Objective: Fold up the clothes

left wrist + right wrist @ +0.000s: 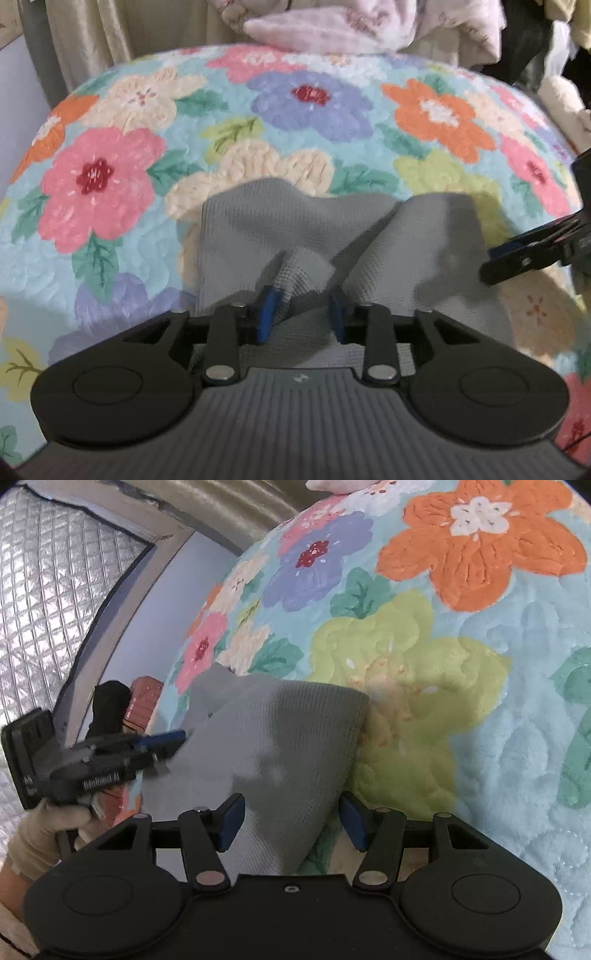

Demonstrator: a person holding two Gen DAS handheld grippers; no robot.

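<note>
The grey garment [332,240] lies low and centre on the floral bed cover [110,177], pinched in the left gripper [301,314]. The right gripper [291,823] straddles it, jaws wide and not pressing. Best to close the right on the edge before lifting, keeping the cloth taut.

Garment [295,236] on bedspread [110,177]

Grey ribbed knit garment [332,236], crumpled and partly folded, lying on floral quilt [110,177]
</note>
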